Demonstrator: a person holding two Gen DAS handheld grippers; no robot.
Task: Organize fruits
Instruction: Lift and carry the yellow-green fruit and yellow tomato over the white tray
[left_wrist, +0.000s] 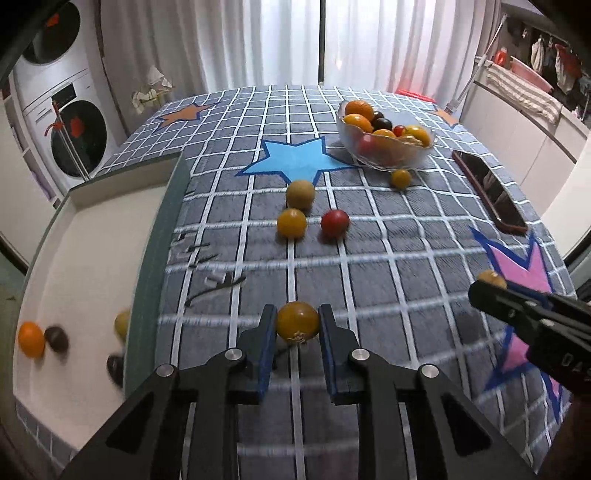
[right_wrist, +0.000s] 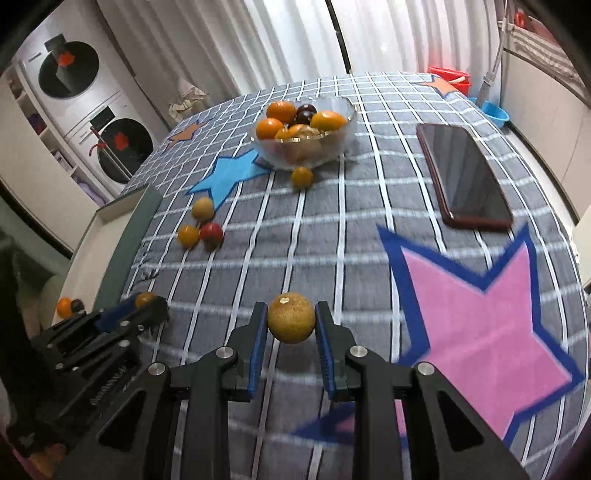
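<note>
Laundry-room setting, stacked washer and dryer (left_wrist: 62, 110) at 10 o'clock, white curtains behind, and a table under a grey checked cloth (left_wrist: 388, 266) with star patches.

Nearest, at 6 o'clock in the left wrist view, the left gripper (left_wrist: 297, 325) is clamped narrow on a yellow-orange fruit (left_wrist: 297, 320), blue pads pressing both sides, stem end toward the camera. It seems lifted just off the cloth, though blur makes that hard to confirm. Same layout in the right wrist view: the right gripper (right_wrist: 291, 323) is closed on a tan round fruit (right_wrist: 291, 322), which looks clear of the cloth. Each gripper shows at the edge of the other's view, so the two are working side by side.

At 9 o'clock, a white tray (left_wrist: 92, 229) with a green rim sits at the table's left edge and already holds an orange fruit (left_wrist: 31, 339), two dark ones and a yellowish one by the wall. Probably the sorting destination, so both held fruits are likely headed that way.

Mid-table, toward 12 o'clock, three loose fruits bunch together: a tan one (left_wrist: 300, 194), a yellow one (left_wrist: 291, 222) and a red one (left_wrist: 335, 222), still to collect. A dark phone (left_wrist: 489, 192) lies at 2 o'clock, well apart from the fruit.

Farthest, a glass bowl (left_wrist: 351, 144) piled with mixed fruit, the likely source, with a small yellow fruit (left_wrist: 400, 178) just beside its base.
</note>
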